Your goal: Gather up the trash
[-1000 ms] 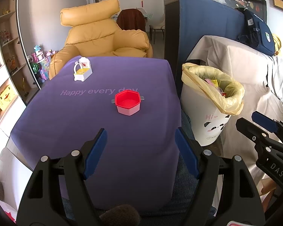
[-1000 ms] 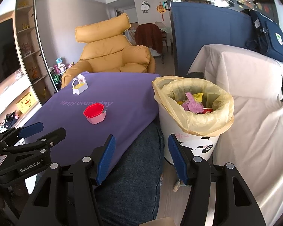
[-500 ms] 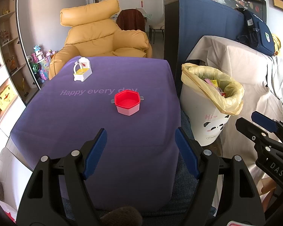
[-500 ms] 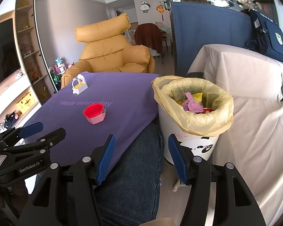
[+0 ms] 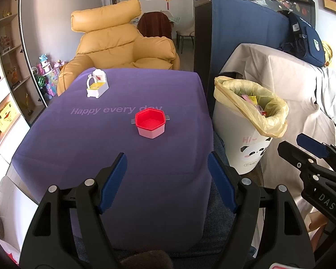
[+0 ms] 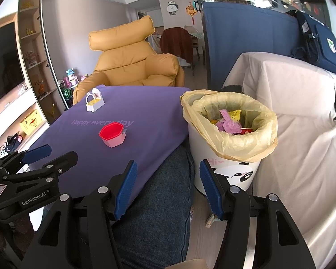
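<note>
Both tools are held spread with nothing between their blue pads: the left tool [image 5: 166, 179] is seen above the near edge of the purple-covered surface [image 5: 96, 143], and the right tool [image 6: 168, 185] is seen over a denim-clad leg [image 6: 154, 219], between that surface and the trash bin [image 6: 226, 172]. The bin, lined with a yellow bag [image 6: 264, 139] and already filled with pink and yellow scraps [image 6: 228, 124], is found just ahead and slightly right of the right tool. A red hexagonal cup [image 5: 150, 123] and a small white toy [image 5: 97, 86] are seen ahead of the left tool on the surface, the cup nearer and the toy farther to the left.
</note>
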### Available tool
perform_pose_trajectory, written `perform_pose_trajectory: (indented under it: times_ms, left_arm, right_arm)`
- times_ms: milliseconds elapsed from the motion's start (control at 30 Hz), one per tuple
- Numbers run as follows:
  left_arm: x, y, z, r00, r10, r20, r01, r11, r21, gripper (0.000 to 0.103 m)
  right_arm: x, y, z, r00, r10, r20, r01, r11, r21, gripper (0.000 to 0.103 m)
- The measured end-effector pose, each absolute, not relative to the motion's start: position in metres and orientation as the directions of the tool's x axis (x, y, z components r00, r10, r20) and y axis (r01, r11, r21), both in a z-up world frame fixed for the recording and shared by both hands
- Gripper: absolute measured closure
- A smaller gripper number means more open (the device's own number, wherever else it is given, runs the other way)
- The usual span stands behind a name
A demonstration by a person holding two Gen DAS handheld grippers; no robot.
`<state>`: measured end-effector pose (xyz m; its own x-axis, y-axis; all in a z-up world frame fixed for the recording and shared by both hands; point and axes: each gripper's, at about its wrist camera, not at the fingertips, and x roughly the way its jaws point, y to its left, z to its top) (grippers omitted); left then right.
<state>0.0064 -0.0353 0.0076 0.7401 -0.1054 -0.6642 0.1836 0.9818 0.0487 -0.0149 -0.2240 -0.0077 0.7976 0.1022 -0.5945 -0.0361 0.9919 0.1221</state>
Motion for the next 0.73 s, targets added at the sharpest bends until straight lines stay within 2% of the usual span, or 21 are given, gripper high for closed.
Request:
perform_pose_trajectory:
  times_ms: [333,400,633,733]
  left_arm:
    - [0.006,-0.038,0.008,0.739,-0.118,-0.663,0.196,0.98,0.045,0.033]
    - [0.007,-0.038,0.008,0.736,-0.124,-0.665,0.202,0.979,0.04,0.037]
    - [0.036,-0.017,-0.002,0.672,-0.147,-0.726,0.183,0.983,-0.03,0.037]
    - [0.071,0.026,-0.012,0.686,-0.072,-0.724,0.086,0.996,-0.017,0.035]
  right_arm:
    - [-0.016,-0.225,-0.007,0.799,0.099,-0.593,-0.033,0.992,0.121,0.048]
    - [-0.015,-0.225,-0.008,0.798,0.099,-0.595,-0.033,0.992,0.12,0.048]
    - [-0.002,-0.217,-0.009,0.789,0.094,-0.608,-0.059,0.995,0.078,0.048]
    - [0.024,-0.195,-0.016,0.766,0.14,-0.627,-0.147,0.988,0.042,0.048]
